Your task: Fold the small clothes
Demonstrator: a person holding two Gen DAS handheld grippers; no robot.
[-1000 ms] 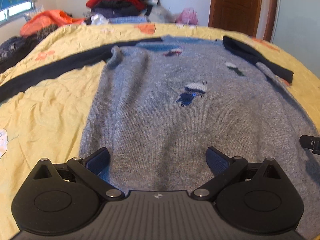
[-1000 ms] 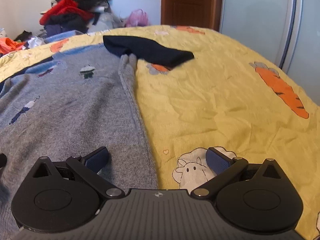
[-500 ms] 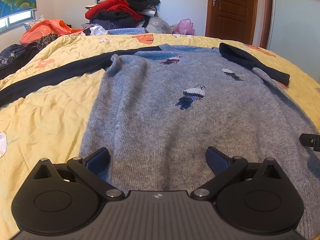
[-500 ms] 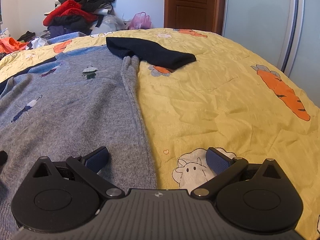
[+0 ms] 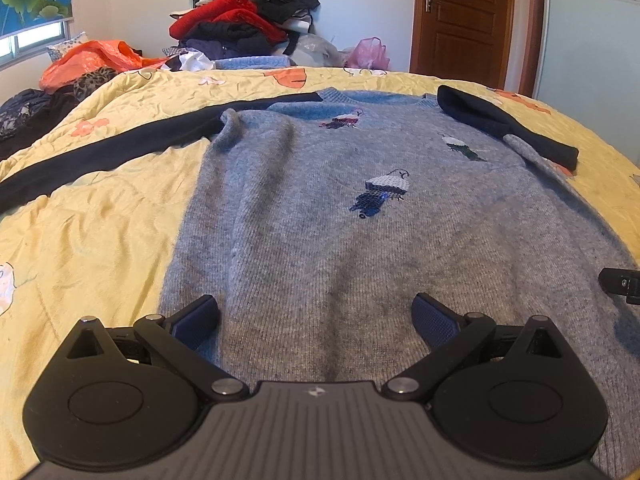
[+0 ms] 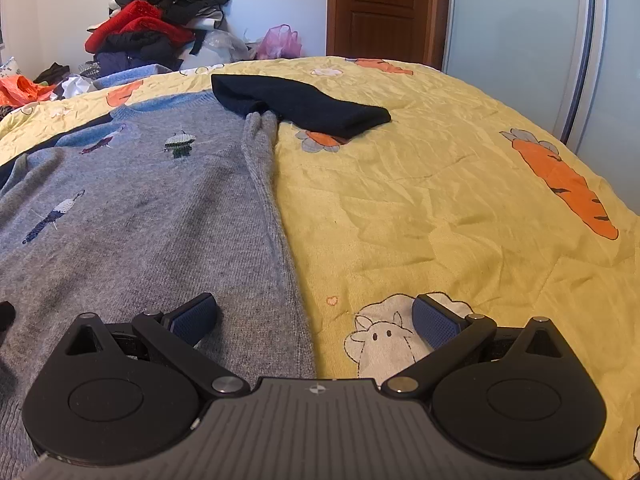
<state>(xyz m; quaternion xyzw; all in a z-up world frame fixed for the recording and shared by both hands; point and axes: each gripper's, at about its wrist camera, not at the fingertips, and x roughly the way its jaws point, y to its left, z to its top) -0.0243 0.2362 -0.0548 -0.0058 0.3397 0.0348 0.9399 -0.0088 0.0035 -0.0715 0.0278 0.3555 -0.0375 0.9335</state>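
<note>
The grey sweater point(image 5: 320, 240) lay spread front-up on the yellow bedspread point(image 6: 440, 200), its dark sleeves reaching out to either side, and its hem sat directly under and ahead of both tools. The left tool point(image 5: 316, 314) hung low over the hem's left part with its jaws spread wide and nothing between them; the cloth's left edge ran just outside its left pad. The right tool point(image 6: 314, 314) was likewise spread and empty, straddling the sweater's right edge, so that its left pad was over knit and its right pad over bare bedspread with a sheep print.

The step in hand looked to be the first grasp for a fold. To do it well, each tool would likely need to dip until one pad slid beneath the hem and the other came down on top, catching both layers rather than the top one alone. The two grips should sit level with each other, so the fold line would run straight. The knit looked soft and would probably sag and stretch if lifted unevenly.

Both tools pointed forward along the sweater toward its collar point(image 5: 348, 98), held nearly flat and close to the bed.
</note>
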